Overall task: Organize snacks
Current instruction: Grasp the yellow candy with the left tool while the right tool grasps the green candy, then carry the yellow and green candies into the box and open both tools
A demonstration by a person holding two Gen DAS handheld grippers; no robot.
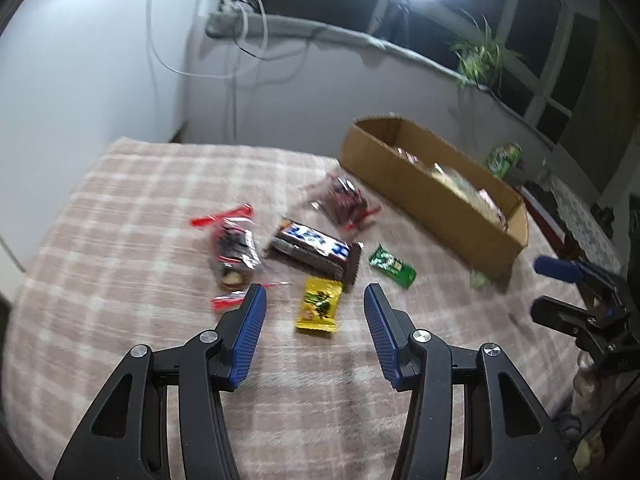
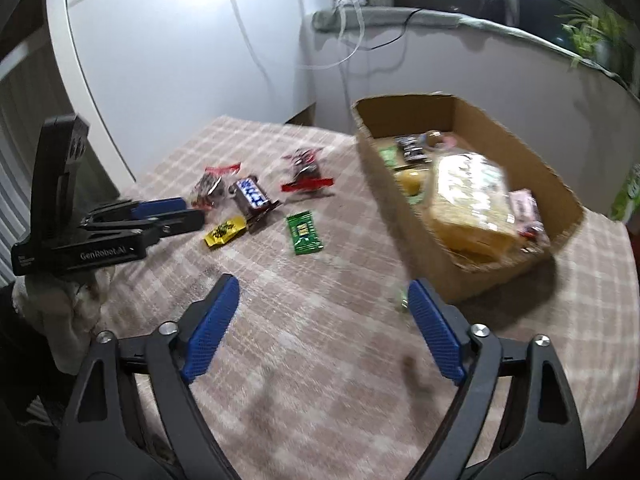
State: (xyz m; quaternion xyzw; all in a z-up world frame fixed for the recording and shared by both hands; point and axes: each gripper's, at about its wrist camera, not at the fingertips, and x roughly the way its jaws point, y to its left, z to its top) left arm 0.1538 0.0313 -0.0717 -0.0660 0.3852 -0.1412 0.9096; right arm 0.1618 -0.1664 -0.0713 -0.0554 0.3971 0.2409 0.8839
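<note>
Snacks (image 1: pixel 316 249) scattered on checked pink tablecloth (image 1: pixel 120 216); cardboard box (image 2: pixel 404 176) alongside.

The table (image 1: pixel 120 208) wears soft matt checked cloth. The box (image 2: pixel 472 276) is plain brown cardboard. The snack wrappers (image 1: pixel 319 308) are glossy foil and crinkly clear plastic.

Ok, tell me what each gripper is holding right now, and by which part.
Nothing is held. The left gripper and right gripper are both open and empty above the checked cloth.
</note>
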